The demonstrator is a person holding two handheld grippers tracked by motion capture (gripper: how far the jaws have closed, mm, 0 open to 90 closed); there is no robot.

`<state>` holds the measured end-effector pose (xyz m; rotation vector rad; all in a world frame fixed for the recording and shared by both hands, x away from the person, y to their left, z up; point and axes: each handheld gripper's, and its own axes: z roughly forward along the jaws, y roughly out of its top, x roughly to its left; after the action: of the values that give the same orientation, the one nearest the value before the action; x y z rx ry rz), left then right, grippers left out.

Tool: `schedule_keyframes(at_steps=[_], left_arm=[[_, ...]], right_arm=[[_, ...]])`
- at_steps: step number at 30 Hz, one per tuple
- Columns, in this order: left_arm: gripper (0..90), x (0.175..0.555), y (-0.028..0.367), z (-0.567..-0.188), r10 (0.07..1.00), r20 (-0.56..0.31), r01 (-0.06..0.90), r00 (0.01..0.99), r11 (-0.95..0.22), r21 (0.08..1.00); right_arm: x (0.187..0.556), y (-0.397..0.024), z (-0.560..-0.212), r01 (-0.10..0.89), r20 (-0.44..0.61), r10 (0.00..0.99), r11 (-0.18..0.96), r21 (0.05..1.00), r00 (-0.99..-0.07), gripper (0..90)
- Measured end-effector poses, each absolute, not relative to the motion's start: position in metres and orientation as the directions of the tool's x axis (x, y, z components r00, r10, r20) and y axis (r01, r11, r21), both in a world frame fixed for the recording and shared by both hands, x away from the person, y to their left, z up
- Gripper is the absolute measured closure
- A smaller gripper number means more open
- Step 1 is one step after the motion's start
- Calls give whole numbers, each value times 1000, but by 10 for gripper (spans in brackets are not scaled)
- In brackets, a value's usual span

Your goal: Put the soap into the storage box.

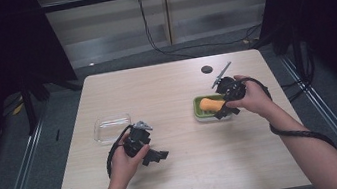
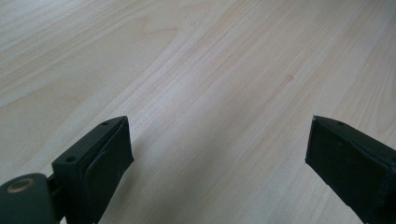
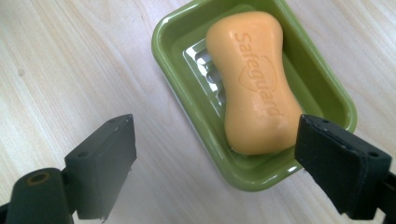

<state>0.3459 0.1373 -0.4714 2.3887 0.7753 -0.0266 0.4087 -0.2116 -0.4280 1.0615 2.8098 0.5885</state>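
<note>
An orange soap bar [image 3: 252,84] stamped "Safeguard" lies in a green soap dish [image 3: 173,42] on the right half of the wooden table [image 1: 175,88]. My right gripper [image 3: 215,158] hovers just above the dish's near end, jaws wide apart, nothing between the pads. In the high view the right gripper [image 1: 222,110] sits over the soap bar [image 1: 210,104] and the dish [image 1: 201,116]. My left gripper [image 1: 158,155] rests low at the table's front left. Its jaws stand open over bare wood, as the left gripper [image 2: 217,158] view shows.
A clear plastic tray [image 1: 112,127] lies just beyond the left hand. A small black disc [image 1: 207,69] sits near the table's far edge, behind the dish. Cables trail from both grippers along the forearms.
</note>
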Motion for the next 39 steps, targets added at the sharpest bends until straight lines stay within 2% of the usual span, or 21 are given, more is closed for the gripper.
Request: schedule_keyframes(at_steps=[21,39], left_arm=[[70,345,135,-472,522,-201,537,829,-643,546],[70,345,135,-471,523,-197,536,829,-645,544]], right_arm=[[387,-220,-423,631,69,667,659,410,-742,128],[365,-227,-434,631,79,667,651,421,-741,125]])
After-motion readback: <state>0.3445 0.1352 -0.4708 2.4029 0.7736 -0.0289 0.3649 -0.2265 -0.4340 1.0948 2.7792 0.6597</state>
